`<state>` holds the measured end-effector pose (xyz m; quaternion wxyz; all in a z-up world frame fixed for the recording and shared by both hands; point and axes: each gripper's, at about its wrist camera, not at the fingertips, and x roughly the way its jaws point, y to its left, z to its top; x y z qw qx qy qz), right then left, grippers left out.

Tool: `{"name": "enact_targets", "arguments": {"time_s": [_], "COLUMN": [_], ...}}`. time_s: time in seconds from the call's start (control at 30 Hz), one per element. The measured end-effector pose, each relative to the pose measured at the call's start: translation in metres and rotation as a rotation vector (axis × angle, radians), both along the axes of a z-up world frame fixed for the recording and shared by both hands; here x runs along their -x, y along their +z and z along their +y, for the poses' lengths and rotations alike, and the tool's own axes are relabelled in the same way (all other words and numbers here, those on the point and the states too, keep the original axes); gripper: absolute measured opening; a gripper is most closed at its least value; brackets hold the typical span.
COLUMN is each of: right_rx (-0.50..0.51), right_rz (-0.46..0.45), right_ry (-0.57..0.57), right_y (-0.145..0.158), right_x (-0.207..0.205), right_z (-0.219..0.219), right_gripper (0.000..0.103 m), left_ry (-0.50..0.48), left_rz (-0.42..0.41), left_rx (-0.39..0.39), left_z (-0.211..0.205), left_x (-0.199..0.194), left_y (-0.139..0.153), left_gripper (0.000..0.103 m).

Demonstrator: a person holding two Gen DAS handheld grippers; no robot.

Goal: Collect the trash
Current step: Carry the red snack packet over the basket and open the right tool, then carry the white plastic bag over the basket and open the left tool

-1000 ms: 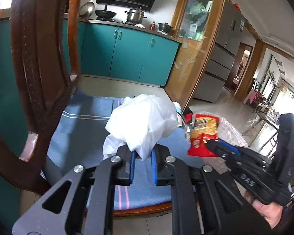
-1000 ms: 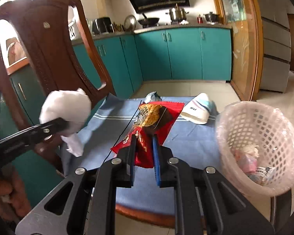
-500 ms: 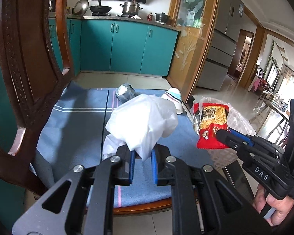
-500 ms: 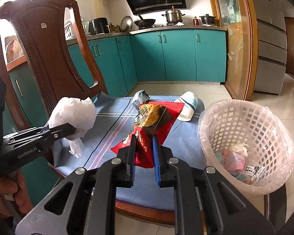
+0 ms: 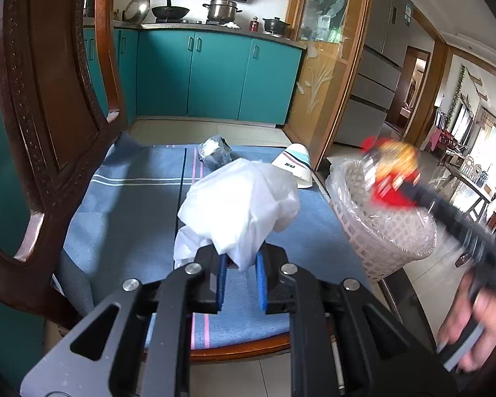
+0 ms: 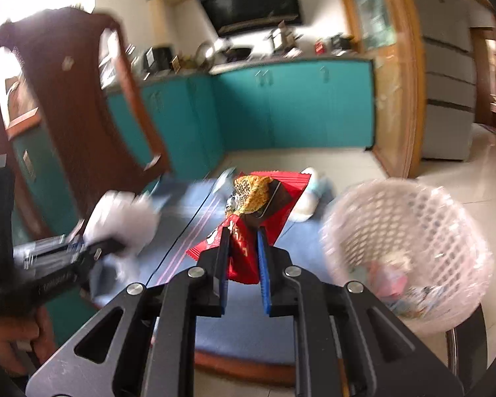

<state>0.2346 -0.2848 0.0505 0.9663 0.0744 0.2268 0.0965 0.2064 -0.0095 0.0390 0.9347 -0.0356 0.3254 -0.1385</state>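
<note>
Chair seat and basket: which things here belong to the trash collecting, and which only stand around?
Job:
white bag in left gripper
red wrapper in right gripper
basket
foil wrapper
paper cup

Just around:
chair
blue cloth
cabinets
pots

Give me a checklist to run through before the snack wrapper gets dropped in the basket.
1. Right gripper shut on the snack wrapper: ok.
2. Wrapper over the basket mouth: ok in the left wrist view, though blurred.
3. Basket has room: ok, only a little trash at the bottom.
4. Left gripper shut on the white plastic bag: ok.
5. Basket standing steady: cannot tell.
</note>
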Motion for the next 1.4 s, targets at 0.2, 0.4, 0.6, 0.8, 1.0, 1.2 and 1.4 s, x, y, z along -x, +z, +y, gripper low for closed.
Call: {"name": "enact_targets", "arguments": {"time_s": [0.2,0.4,0.6,0.8,1.0,1.2,1.4], "right_rx": [-0.052,-0.228,-0.272,-0.300,-0.338,-0.365,-0.325], "right_rz": [0.068,0.075,-0.031,-0.024,-0.035,-0.021,0.009], "right_ry": [-0.243,-0.325,-0.364,-0.388,-0.437,-0.439,-0.377], "right_y": [-0.008,-0.009,0.002,0.002,-0.001,-0.004,-0.004], "right_x": [-0.031,-0.020,0.002,0.001,0.010,0.009,-0.001], "right_z": [-0.086,-0.121,-0.129,-0.145,-0.169,-0.176,-0.155], "right_gripper": [0.033,0.079,0.091,0.091,0.091,0.091,0.091], "left_ry": [-0.008,-0.036,-0.124,-0.258,-0.407,-0.330,-0.222], "left_rz": [0.007,0.018,0.038,0.085,0.119,0.114,0.025], "left_rx": [-0.010,-0.032,-0.082,-0.082,-0.041,-0.082,-0.137], "left_z": [-0.001,-0.017,-0.056,-0.130,-0.223,-0.223,-0.139], "left_x": [0.001,-0.002,0.002,-0.013,-0.062,-0.069,-0.029], "left_y": [-0.004,-0.010,-0.025,-0.030,-0.007,-0.012,0.000], "left_gripper": [0.016,0.016,0.016,0.016,0.030,0.082,0.091]}}
